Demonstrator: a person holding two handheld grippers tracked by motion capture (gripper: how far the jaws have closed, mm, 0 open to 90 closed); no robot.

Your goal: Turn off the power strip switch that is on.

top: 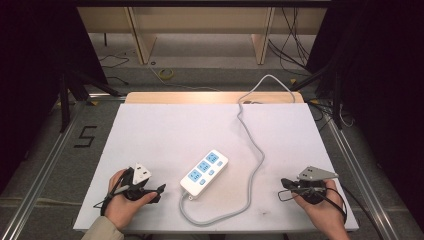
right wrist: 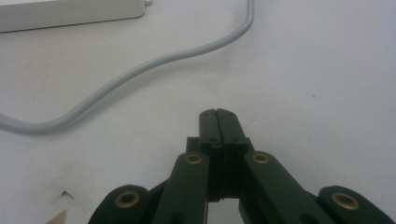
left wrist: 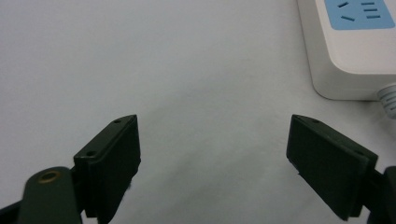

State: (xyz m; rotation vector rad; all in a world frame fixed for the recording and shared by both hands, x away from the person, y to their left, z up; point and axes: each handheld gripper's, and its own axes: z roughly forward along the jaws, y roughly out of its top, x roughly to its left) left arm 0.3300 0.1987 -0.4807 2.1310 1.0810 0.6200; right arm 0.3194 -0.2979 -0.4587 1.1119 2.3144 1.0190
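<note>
Both hands rest near the worktop's (top: 150, 125) front edge, with bare white surface open behind. Left gripper (top: 161, 189): jaws wide apart, empty. Right gripper (top: 283, 182): jaws closed on nothing. Power strip (top: 204, 172) lies between them, nearer the left gripper, untouched; its grey cord (top: 258, 162) curves past the right. Blue socket faces; any lettering unreadable.

A lab-like recording room: white table (top: 165, 135), aluminium rails (top: 45, 165), floor cables (top: 295, 45), black curtains (top: 30, 60).
</note>
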